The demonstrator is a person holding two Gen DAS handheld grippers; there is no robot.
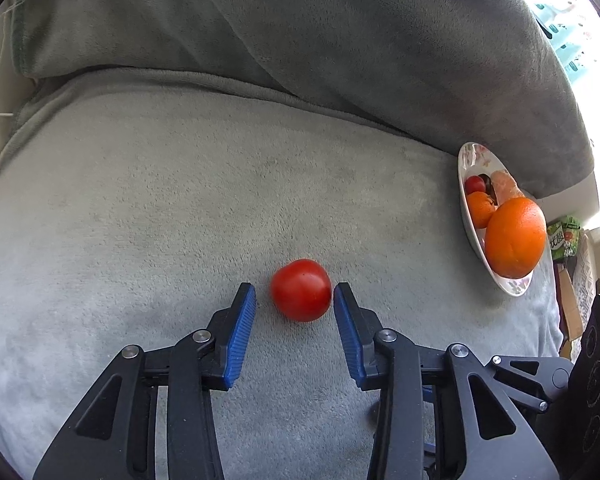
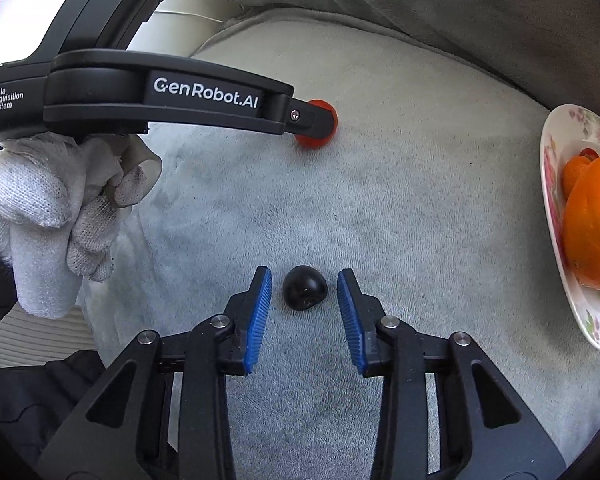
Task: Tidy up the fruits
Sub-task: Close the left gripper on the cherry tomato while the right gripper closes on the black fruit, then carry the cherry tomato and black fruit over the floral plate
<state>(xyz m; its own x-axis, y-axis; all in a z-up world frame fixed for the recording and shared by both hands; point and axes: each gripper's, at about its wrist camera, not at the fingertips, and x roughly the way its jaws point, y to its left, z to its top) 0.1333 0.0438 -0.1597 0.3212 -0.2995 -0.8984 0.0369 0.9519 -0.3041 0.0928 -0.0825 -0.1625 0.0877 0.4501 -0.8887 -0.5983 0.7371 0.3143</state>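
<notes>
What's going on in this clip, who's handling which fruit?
A person in white gloves works over a grey plush cushion, a handheld gripper in each hand. The left gripper has a round red tomato between its blue-padded fingers; one pad looks about at its skin, the other is clear. The right gripper straddles a small dark, nearly black fruit, untouched. Neither is lifted. A floral white plate to the right already holds a large orange and other fruit.

Red tomato [image 1: 301, 290] and dark plum [image 2: 305, 293] lie apart on grey cushion [image 1: 160, 200].
</notes>
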